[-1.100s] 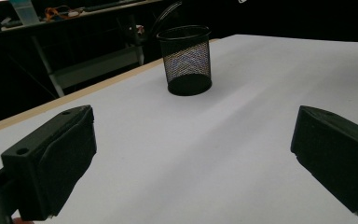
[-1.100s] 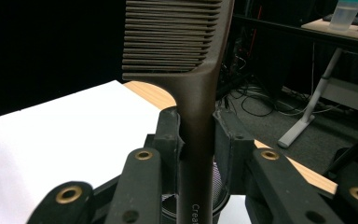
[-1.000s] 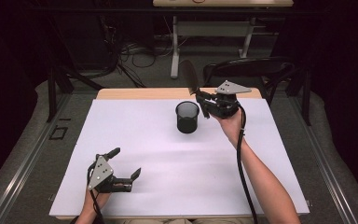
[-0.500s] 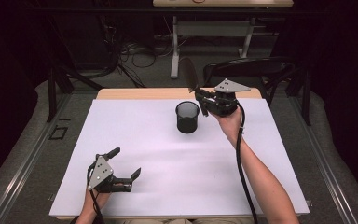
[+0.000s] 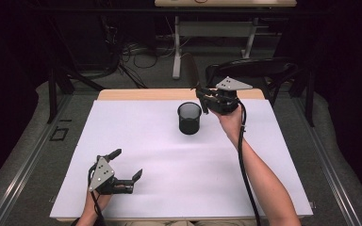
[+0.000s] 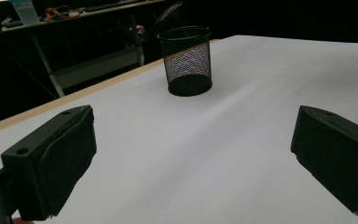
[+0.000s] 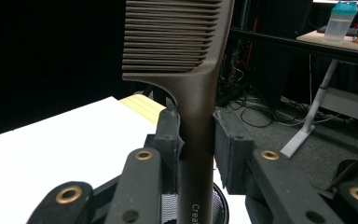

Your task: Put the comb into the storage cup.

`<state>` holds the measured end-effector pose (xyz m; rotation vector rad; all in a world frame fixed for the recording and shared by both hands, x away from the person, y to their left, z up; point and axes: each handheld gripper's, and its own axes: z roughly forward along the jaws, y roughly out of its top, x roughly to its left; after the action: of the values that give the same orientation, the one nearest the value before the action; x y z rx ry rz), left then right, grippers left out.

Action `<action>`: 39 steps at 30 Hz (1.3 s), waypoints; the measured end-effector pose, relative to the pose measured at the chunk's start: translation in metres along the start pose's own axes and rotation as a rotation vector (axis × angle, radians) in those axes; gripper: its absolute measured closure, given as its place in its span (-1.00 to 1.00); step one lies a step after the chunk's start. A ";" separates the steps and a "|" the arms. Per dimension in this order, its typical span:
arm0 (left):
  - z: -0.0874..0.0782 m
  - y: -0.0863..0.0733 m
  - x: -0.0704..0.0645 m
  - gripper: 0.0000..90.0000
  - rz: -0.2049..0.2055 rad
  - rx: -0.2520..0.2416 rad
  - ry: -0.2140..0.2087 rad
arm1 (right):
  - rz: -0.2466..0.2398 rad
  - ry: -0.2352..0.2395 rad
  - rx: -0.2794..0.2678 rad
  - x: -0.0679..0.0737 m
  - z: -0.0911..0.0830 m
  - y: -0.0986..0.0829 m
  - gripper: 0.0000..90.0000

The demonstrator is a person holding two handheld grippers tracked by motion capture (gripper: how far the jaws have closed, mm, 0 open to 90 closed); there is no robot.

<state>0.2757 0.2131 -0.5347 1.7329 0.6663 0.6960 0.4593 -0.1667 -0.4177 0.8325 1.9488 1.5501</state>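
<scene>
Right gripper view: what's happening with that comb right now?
The right hand-held gripper is shut on a dark brown comb, teeth upward, handle end pointing down over the black mesh cup on the white table. The left hand-held gripper rests open near the table's front edge, holding nothing.
</scene>
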 end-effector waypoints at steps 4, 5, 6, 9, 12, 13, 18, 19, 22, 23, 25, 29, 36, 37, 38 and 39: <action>0.000 0.000 0.000 -1.00 -0.002 -0.001 0.001 | 0.000 0.003 -0.003 0.001 0.004 0.001 0.62; 0.000 0.000 0.000 -1.00 -0.003 -0.003 0.002 | -0.001 0.003 -0.005 0.001 0.006 0.002 0.62; 0.000 0.000 0.000 -1.00 -0.003 -0.003 0.002 | -0.001 0.003 -0.005 0.001 0.006 0.002 0.62; 0.000 0.000 0.000 -1.00 -0.002 -0.003 0.002 | -0.004 0.003 -0.008 0.000 0.008 0.003 0.62; 0.000 0.000 0.000 -1.00 -0.001 -0.001 0.001 | -0.004 0.001 -0.011 0.001 0.010 0.003 0.62; 0.000 0.000 0.000 -1.00 0.000 -0.002 0.002 | -0.002 0.001 -0.017 0.001 0.011 0.003 0.62; 0.000 0.000 0.000 -1.00 0.000 -0.003 0.004 | 0.001 0.000 -0.025 0.000 0.014 0.003 0.62; 0.000 0.000 0.000 -1.00 -0.001 -0.003 0.004 | 0.000 0.000 -0.026 0.000 0.015 0.003 0.62; 0.000 0.000 0.000 -1.00 0.003 -0.002 0.005 | -0.003 -0.001 -0.032 0.000 0.016 0.003 0.62; 0.000 0.000 0.000 -1.00 0.003 -0.003 0.006 | -0.002 -0.002 -0.035 0.000 0.018 0.004 0.62; 0.000 0.000 0.000 -1.00 0.000 -0.003 0.005 | 0.002 -0.001 -0.038 0.000 0.019 0.004 0.62; 0.000 0.000 0.000 -1.00 0.001 -0.002 0.005 | 0.007 0.004 -0.049 -0.001 0.022 0.003 0.62; 0.000 0.000 0.000 -1.00 0.002 -0.003 0.005 | 0.021 0.005 -0.064 -0.003 0.026 0.001 0.62; 0.000 0.000 0.000 -1.00 0.004 -0.004 0.006 | 0.023 0.004 -0.066 -0.003 0.027 0.001 0.62; -0.001 0.000 0.000 -1.00 0.002 -0.004 0.006 | 0.024 0.004 -0.064 -0.003 0.027 0.000 0.62; -0.001 0.000 0.000 -1.00 0.003 -0.004 0.007 | 0.028 0.004 -0.065 -0.003 0.028 0.000 0.62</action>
<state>0.2755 0.2135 -0.5343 1.7287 0.6666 0.7051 0.4814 -0.1503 -0.4238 0.8328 1.8865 1.6241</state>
